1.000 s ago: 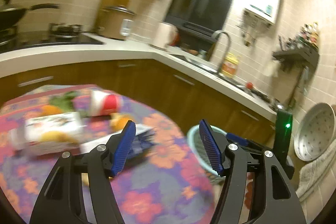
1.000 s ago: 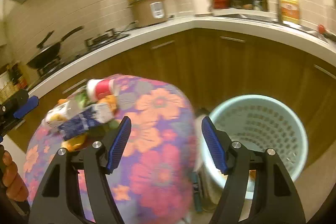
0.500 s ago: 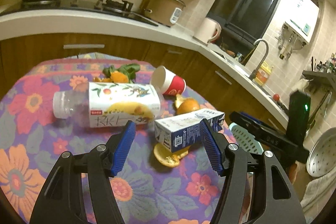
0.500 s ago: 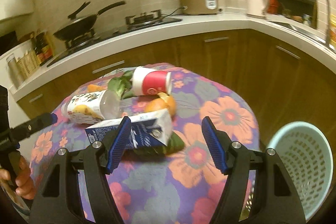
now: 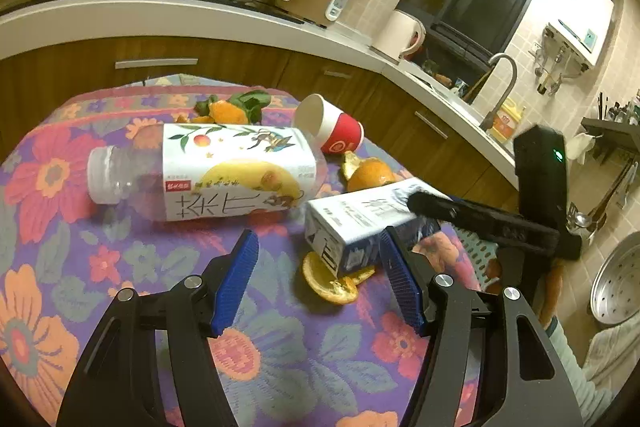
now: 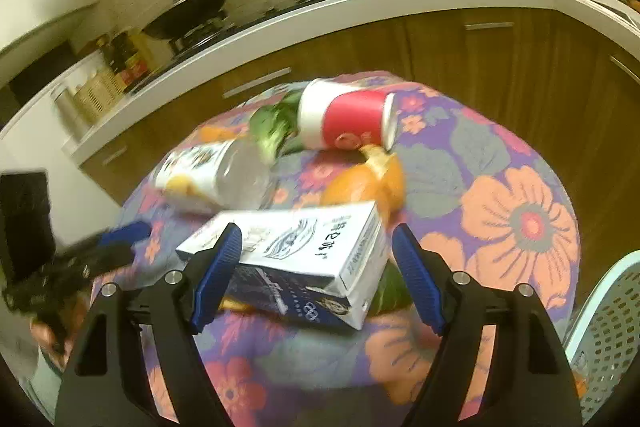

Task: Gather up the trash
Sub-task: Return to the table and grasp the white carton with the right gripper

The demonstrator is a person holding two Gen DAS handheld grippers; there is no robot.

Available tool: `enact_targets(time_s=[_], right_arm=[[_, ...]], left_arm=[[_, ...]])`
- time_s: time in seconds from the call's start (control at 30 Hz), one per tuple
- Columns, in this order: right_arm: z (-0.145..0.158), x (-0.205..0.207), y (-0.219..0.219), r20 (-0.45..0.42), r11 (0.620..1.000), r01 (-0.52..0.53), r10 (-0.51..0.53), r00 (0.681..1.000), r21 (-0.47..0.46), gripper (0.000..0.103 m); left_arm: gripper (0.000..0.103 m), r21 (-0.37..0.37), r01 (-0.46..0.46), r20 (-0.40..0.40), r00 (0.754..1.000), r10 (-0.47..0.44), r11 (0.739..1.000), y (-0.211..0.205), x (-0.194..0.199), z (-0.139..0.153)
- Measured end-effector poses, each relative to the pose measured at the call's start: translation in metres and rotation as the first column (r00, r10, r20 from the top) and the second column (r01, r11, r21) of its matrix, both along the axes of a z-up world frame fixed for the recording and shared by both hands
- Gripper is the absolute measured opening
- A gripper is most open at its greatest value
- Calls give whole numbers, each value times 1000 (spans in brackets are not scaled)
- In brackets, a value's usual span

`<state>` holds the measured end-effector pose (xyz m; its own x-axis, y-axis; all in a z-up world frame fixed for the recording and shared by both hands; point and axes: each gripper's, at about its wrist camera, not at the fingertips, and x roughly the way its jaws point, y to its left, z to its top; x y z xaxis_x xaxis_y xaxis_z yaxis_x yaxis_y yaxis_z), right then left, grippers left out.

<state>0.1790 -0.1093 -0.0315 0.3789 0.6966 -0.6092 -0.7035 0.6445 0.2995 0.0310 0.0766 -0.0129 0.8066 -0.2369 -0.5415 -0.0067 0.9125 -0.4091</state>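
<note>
Trash lies on a round table with a flowered cloth [image 5: 132, 267]. A white and blue milk carton [image 5: 360, 223] [image 6: 304, 259] lies on its side over an orange peel [image 5: 328, 283]. A clear bottle with a white label [image 5: 224, 171] [image 6: 208, 175], a red and white paper cup [image 5: 332, 127] [image 6: 344, 119], an orange [image 5: 370, 173] [image 6: 360, 187] and green leaves [image 5: 248, 103] lie behind it. My right gripper [image 6: 316, 259] is open with its jaws on either side of the carton. My left gripper [image 5: 320, 267] is open, just in front of the carton's end.
A pale blue perforated basket [image 6: 608, 339] stands beside the table at the right. A kitchen counter [image 5: 200, 15] with a stove, a wok, a rice cooker and a sink curves behind the table. Wooden cabinets are below it.
Both grippers have swung from the basket side toward the table and closed in on the trash. The right gripper now straddles the milk carton.
</note>
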Motion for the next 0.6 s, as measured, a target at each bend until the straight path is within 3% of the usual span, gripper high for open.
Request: enact_targets(time_s=[0.17, 0.3, 0.47, 0.6], right_arm=[[-1, -43, -5, 75, 995, -89, 92, 993, -45, 73], [-4, -58, -1, 69, 992, -114, 118, 991, -63, 73], [0, -73, 5, 259, 967, -58, 123, 958, -247, 73], [15, -60, -6, 256, 976, -98, 147, 956, -194, 78]], left_arm=[[61, -15, -4, -1, 1000, 4, 1000, 5, -2, -2], [61, -35, -12, 5, 1000, 12, 999, 8, -4, -2], [61, -20, -17, 3, 1000, 17, 1000, 12, -9, 0], [61, -15, -24, 6, 1000, 25, 1000, 17, -12, 1]])
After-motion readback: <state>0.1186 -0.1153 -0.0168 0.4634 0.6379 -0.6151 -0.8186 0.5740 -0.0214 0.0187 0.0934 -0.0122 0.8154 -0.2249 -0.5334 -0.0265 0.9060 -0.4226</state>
